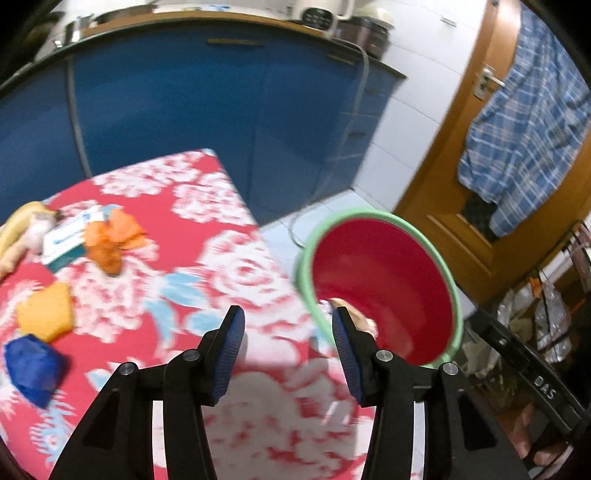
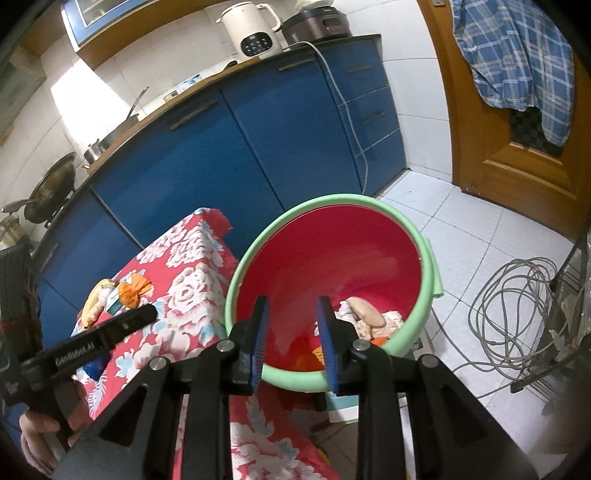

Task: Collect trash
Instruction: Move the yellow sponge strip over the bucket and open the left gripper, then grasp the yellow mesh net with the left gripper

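A green bucket with a red inside (image 1: 384, 266) (image 2: 332, 251) stands on the floor beside the table and holds several pieces of trash (image 2: 369, 314). On the red floral tablecloth (image 1: 221, 266) lie an orange crumpled piece (image 1: 110, 240), a yellow piece (image 1: 46, 312), a blue piece (image 1: 31, 363), a small carton (image 1: 66, 240) and a banana peel (image 1: 14, 236). My left gripper (image 1: 288, 332) is open and empty over the table's right edge. My right gripper (image 2: 291, 325) is open and empty above the bucket's near rim. The left gripper also shows in the right wrist view (image 2: 92, 339).
Blue kitchen cabinets (image 2: 221, 147) run behind the table, with a kettle (image 2: 251, 29) and a cooker on top. A wooden door (image 2: 517, 129) with a plaid shirt is at right. A coil of cable (image 2: 517, 306) lies on the tiled floor.
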`<action>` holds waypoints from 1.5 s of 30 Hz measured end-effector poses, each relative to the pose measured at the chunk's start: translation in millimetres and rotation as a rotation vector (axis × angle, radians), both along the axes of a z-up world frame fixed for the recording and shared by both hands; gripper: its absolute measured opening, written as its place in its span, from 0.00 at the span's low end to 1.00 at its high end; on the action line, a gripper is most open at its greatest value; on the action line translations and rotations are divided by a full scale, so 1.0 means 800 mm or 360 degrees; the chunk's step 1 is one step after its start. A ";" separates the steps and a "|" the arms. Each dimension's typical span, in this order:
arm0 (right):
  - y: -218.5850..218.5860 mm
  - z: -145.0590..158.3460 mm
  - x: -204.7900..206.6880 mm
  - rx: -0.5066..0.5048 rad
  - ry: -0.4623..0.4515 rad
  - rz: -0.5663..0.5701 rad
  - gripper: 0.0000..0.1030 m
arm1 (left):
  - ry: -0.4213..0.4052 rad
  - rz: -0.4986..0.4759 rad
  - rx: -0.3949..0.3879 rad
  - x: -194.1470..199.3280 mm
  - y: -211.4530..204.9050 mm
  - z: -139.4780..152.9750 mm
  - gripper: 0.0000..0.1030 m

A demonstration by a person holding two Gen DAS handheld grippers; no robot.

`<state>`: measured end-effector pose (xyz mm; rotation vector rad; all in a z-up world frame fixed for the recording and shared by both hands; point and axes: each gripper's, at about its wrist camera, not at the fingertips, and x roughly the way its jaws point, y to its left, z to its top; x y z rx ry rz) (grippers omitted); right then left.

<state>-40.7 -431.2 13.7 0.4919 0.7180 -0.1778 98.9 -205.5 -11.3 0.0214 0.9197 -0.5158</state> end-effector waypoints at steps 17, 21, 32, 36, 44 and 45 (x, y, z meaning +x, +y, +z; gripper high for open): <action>0.057 0.008 0.030 -0.0030 0.0006 0.0172 0.32 | -0.0057 0.0511 0.0131 0.074 0.148 0.001 0.64; 0.066 0.011 0.035 -0.0046 0.0008 0.0196 0.32 | -0.0029 0.0605 0.0205 0.089 0.168 -0.016 0.67; 0.096 0.022 0.056 -0.0073 0.0000 0.0285 0.34 | 0.0106 0.0711 0.0256 0.102 0.196 -0.054 0.68; 0.112 0.027 0.068 -0.0094 -0.0009 0.0330 0.36 | 0.0091 0.0723 0.0269 0.102 0.201 -0.057 0.68; 0.164 0.031 0.109 -0.0128 0.0010 0.0469 0.37 | 0.0061 0.0796 0.0283 0.101 0.221 -0.063 0.68; 0.171 0.031 0.115 -0.0129 0.0013 0.0486 0.38 | 0.0060 0.0799 0.0257 0.101 0.224 -0.062 0.68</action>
